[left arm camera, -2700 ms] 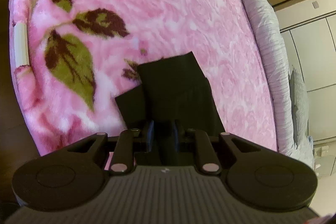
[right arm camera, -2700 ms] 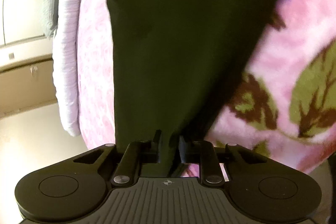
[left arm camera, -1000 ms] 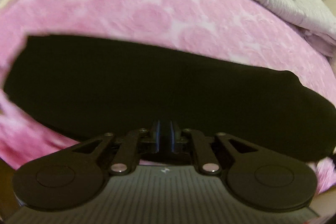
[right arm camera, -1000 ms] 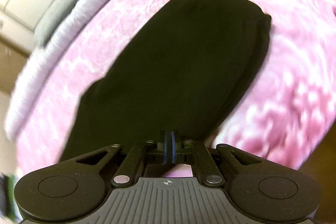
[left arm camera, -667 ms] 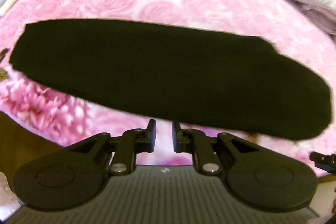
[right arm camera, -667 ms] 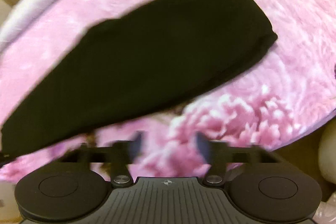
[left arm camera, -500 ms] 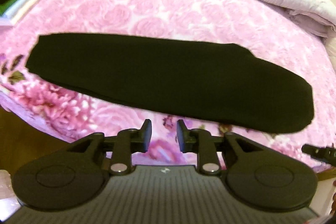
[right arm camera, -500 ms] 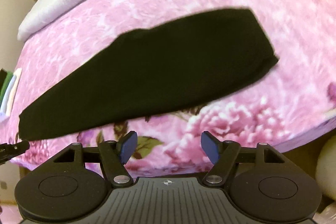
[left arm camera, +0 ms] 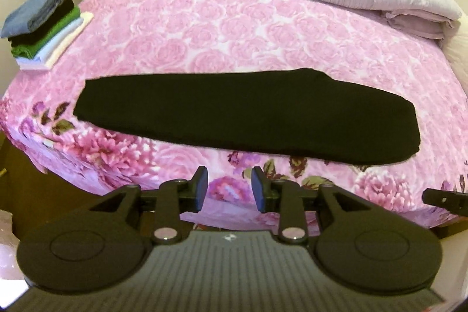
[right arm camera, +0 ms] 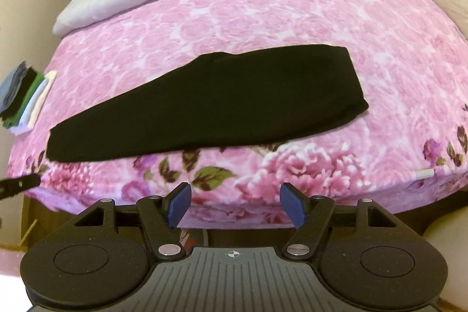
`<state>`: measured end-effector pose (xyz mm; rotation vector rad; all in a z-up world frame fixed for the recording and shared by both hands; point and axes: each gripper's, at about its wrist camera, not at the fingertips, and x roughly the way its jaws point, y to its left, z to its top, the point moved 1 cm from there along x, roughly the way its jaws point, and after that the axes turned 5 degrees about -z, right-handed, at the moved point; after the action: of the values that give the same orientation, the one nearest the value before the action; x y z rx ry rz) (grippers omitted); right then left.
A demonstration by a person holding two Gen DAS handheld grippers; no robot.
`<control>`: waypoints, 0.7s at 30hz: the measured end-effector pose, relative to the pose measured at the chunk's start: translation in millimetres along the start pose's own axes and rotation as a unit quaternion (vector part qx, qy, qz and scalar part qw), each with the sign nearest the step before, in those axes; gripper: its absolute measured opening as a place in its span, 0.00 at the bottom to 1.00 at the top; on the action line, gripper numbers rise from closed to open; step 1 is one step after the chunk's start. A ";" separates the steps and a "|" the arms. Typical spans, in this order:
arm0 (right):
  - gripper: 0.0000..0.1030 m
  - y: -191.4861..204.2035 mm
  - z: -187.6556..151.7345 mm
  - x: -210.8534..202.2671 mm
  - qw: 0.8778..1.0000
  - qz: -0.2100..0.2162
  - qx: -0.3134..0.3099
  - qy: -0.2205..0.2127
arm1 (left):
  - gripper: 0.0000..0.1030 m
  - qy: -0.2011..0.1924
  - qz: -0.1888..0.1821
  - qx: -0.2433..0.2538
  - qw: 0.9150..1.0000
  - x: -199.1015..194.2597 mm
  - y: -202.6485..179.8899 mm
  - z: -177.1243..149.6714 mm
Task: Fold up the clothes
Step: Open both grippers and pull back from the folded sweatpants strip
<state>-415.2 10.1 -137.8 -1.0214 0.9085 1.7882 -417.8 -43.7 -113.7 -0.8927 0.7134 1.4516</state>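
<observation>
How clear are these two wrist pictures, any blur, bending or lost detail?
Left wrist view: sharp, with the bed edge bowed by the fisheye; the black garment is so dark that no folds show. Right wrist view: equally bowed, slightly soft at the stack of folded clothes.

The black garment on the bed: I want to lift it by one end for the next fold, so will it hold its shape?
Probably not: the black garment lies flat and thin, so it likely droops. It looks light. The plush pink blanket may drag on it.
</observation>
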 end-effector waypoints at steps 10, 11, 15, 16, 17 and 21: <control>0.69 16.8 -2.4 -19.4 0.999 0.002 -0.038 -0.021 | 0.28 -0.032 0.021 0.033 0.999 -36.3 -14.7 -1.9; 0.69 17.7 -2.3 -19.6 0.999 0.002 -0.039 -0.021 | 0.29 -0.032 0.022 0.034 0.999 -38.1 -15.1 -2.1; 0.69 18.8 -2.0 -20.5 0.999 0.001 -0.049 -0.021 | 0.29 -0.034 0.024 0.034 0.999 -42.1 -13.6 -3.4; 0.69 19.8 -2.6 -20.6 0.999 0.000 -0.051 -0.020 | 0.29 -0.034 0.023 0.034 0.999 -42.5 -12.7 -3.8; 0.69 20.7 -3.3 -20.6 0.998 -0.001 -0.052 -0.019 | 0.29 -0.034 0.022 0.034 0.999 -43.0 -11.7 -4.3; 0.69 24.6 -5.1 -21.3 0.998 -0.002 -0.058 -0.018 | 0.29 -0.032 0.018 0.031 0.999 -41.9 -8.5 -6.4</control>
<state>-430.2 -10.1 -116.4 -1.0589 0.7881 1.8680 -409.7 -70.1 -80.5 -0.7862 0.7270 1.4760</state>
